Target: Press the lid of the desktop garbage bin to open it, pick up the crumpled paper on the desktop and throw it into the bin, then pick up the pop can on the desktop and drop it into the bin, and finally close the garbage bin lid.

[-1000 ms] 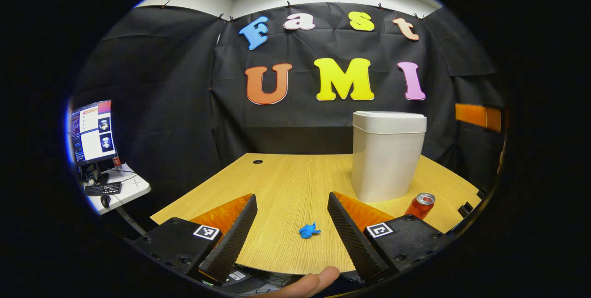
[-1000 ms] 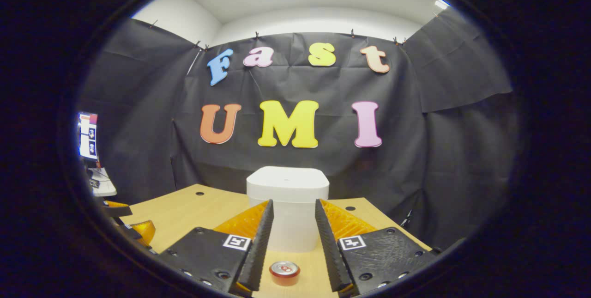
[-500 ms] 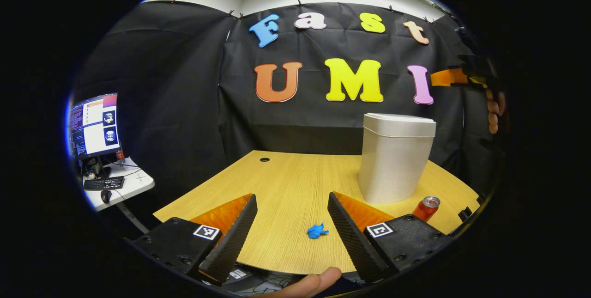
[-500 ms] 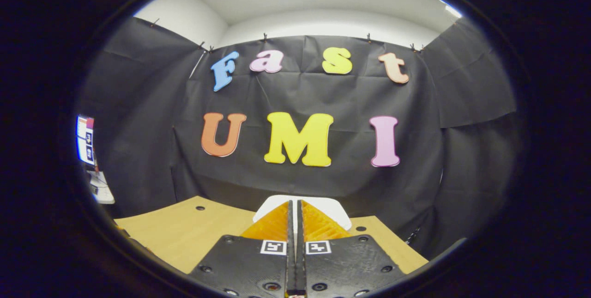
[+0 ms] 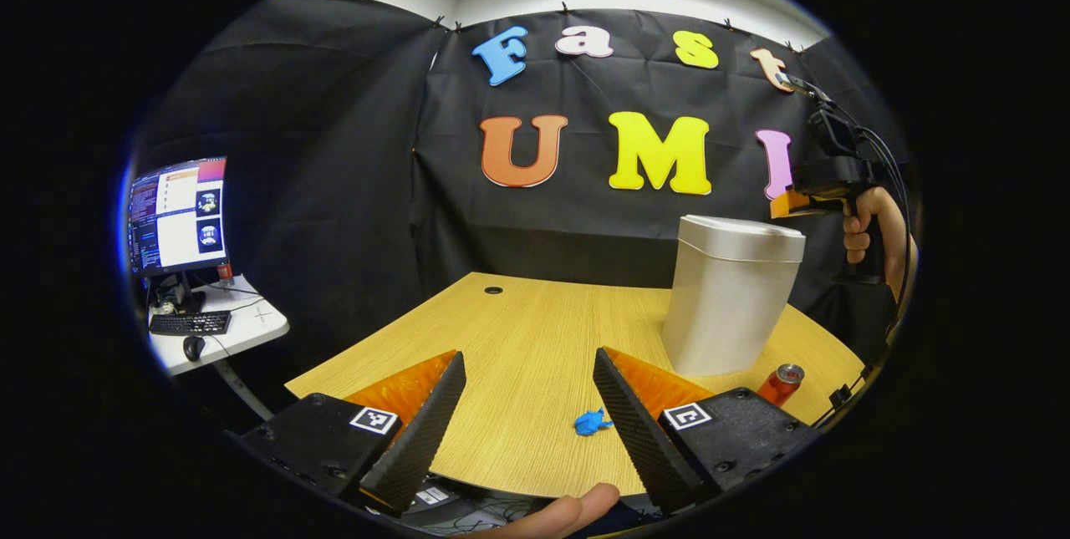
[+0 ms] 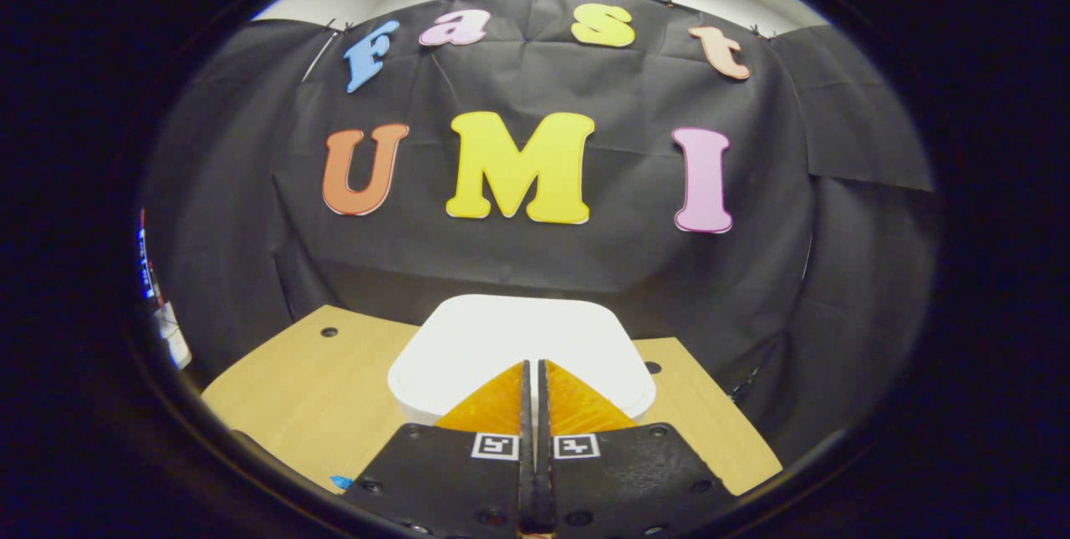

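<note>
The white bin [image 5: 734, 305] stands on the wooden table [image 5: 518, 330] with its lid [image 5: 742, 236] down. A small blue crumpled paper [image 5: 590, 422] lies near the table's front edge, close to the inner side of my left gripper's right finger. The red pop can [image 5: 780, 383] stands upright just right of the bin's foot. My left gripper [image 5: 528, 358] hangs open over the table's front with nothing in it. My right gripper [image 6: 532, 365] is shut and empty, its tips right over the lid [image 6: 518, 338]. I cannot tell whether they touch it. From the left gripper view, the right gripper [image 5: 790, 203] is just above the lid's right edge.
A side table [image 5: 242, 330] at the left carries a monitor [image 5: 177, 221], a keyboard [image 5: 191, 322] and a mouse. A hand [image 5: 865, 226] holds the right gripper's grip. The table has cable holes [image 5: 493, 290] near its back edge. Black cloth walls close the booth behind.
My right gripper has shut, risen away from the can and come over the bin's lid, then dipped toward it. My left gripper stayed open and shifted only slightly.
</note>
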Demonstrator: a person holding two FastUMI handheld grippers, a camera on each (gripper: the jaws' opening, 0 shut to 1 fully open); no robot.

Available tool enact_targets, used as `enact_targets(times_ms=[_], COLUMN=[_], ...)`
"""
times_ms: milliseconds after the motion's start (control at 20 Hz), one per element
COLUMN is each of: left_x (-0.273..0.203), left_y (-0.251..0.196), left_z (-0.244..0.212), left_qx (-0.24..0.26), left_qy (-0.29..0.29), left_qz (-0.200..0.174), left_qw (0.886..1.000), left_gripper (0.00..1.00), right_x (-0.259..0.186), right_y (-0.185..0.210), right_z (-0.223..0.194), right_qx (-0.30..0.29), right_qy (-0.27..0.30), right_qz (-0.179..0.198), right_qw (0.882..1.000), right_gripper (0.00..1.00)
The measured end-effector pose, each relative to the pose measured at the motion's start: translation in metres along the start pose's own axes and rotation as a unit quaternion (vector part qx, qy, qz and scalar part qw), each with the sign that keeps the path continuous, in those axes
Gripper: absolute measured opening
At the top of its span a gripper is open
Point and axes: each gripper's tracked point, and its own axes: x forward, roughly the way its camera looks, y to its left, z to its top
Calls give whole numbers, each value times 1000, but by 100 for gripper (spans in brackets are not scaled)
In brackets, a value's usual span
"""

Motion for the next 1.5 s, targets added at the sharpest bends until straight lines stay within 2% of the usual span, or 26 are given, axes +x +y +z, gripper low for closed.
enact_targets(times_ms=[100,350,450,500,600,750,850,900,950,1000,1050,1100,1200,1250,1300,1500], left_x=[0,-3,-6,-7,-7,-5,-3,-2,-2,0,1,1,4,4,5,11], left_y=[-1,-14,-18,-20,-26,-31,-30,-30,-33,-33,-32,-30,-26,-24,-25,-23], left_z=[0,0,3,4,3,-1,-4,-6,-8,-8,-7,-6,-6,-8,-10,-15], left_qx=[-1,8,13,15,21,28,33,31,28,27,25,24,20,15,7,-1], left_qy=[1,0,-6,-10,-11,-4,-1,2,5,6,6,4,5,8,11,23], left_qz=[0,-9,-14,-16,-22,-27,-26,-26,-31,-33,-34,-33,-31,-31,-34,-41], left_qw=[1000,1000,1000,1000,999,999,999,999,999,999,999,999,999,999,999,999], left_gripper=[99,99,99,99,99,99,99,95,99,99,99,99,99,99,99,99], right_x=[4,14,17,15,16,12,4,-4,-14,-22,-30,-39,-57,-65,-72,-115], right_y=[5,8,3,2,-1,-1,-6,-8,-9,-9,-9,-8,-11,-7,-2,7], right_z=[2,0,-24,-20,-21,-13,-6,-5,-5,-3,-7,-8,-7,-7,-6,-13], right_qx=[2,-20,-34,-34,4,21,41,57,66,67,61,53,45,48,47,36], right_qy=[10,33,86,87,107,85,68,63,54,45,38,28,15,12,10,-19], right_qz=[16,17,12,9,13,10,-6,-7,-2,4,3,8,6,16,29,43], right_qw=[1000,999,996,996,994,996,997,996,996,997,997,998,999,999,998,998], right_gripper=[1,0,0,1,1,1,1,0,1,2,8,37,78,92,98,96])
